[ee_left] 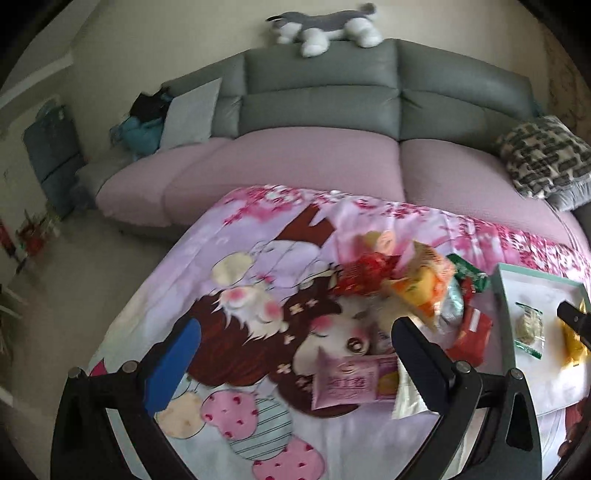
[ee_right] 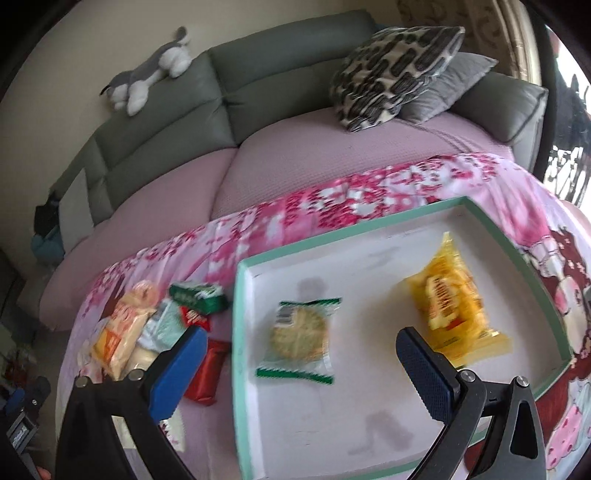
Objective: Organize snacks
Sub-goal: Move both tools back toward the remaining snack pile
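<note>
A white tray with a mint-green rim [ee_right: 243,332] lies on the cartoon-print cloth; it shows at the right edge of the left wrist view as the tray [ee_left: 506,314]. In it are a clear-wrapped round biscuit [ee_right: 299,338] and a yellow snack packet [ee_right: 454,306]. A heap of loose snack packets [ee_left: 406,280] lies left of the tray, with a red packet [ee_left: 471,336] and a pink packet [ee_left: 351,380] nearer me. My left gripper [ee_left: 295,347] hangs open above the cloth by the pink packet. My right gripper [ee_right: 299,354] is open over the tray, holding nothing.
The cloth [ee_left: 221,258] covers a low table in front of a grey sofa with pink seat covers [ee_left: 295,155]. A patterned cushion [ee_right: 391,70] and a plush dog [ee_left: 328,26] rest on the sofa. Bare floor [ee_left: 74,266] lies to the left.
</note>
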